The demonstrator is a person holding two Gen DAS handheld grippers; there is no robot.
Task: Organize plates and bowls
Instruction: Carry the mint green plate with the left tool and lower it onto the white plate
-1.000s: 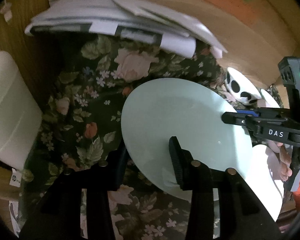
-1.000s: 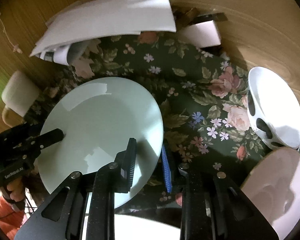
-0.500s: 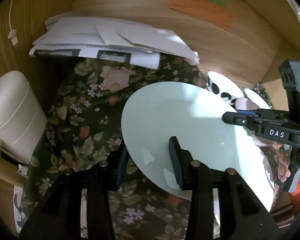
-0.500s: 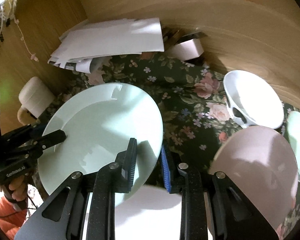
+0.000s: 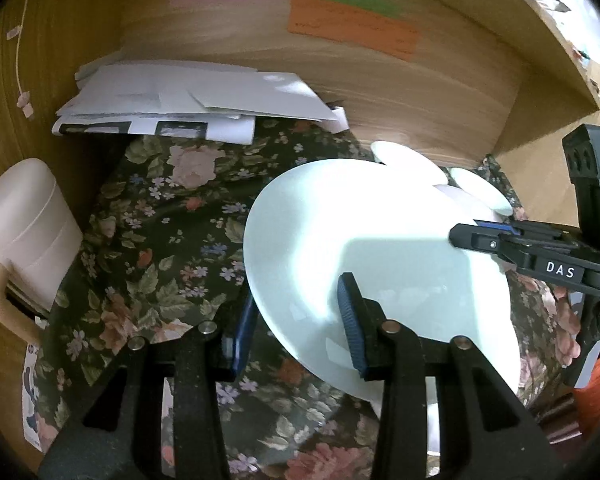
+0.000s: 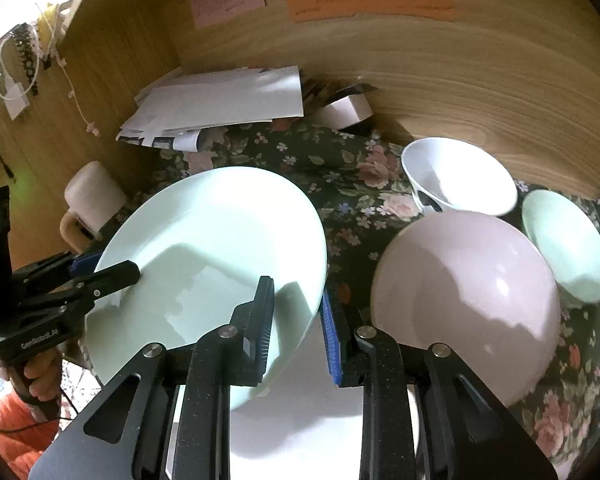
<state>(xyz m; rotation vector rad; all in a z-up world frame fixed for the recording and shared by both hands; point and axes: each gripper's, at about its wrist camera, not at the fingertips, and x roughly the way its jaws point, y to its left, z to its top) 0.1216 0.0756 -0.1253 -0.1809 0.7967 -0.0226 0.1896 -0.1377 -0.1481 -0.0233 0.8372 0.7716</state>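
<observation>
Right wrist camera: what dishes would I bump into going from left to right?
Pale green round plate → big pink bowl → small pale green bowl. The white bowl behind overlaps, so it is left out.

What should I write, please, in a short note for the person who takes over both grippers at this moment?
Left gripper: jaws astride the left rim of the pale green plate.
Right gripper: jaws astride the opposite rim of that plate.
Plate: tilted, lifted above the floral cloth, carried by both grippers. A white plate lies directly below.
Other dishes, right side: pink bowl, white spotted bowl, small green bowl, each standing separately.
Done: green plate picked up.
Left: set it down, probably on the white plate, then sort the bowls.
</observation>
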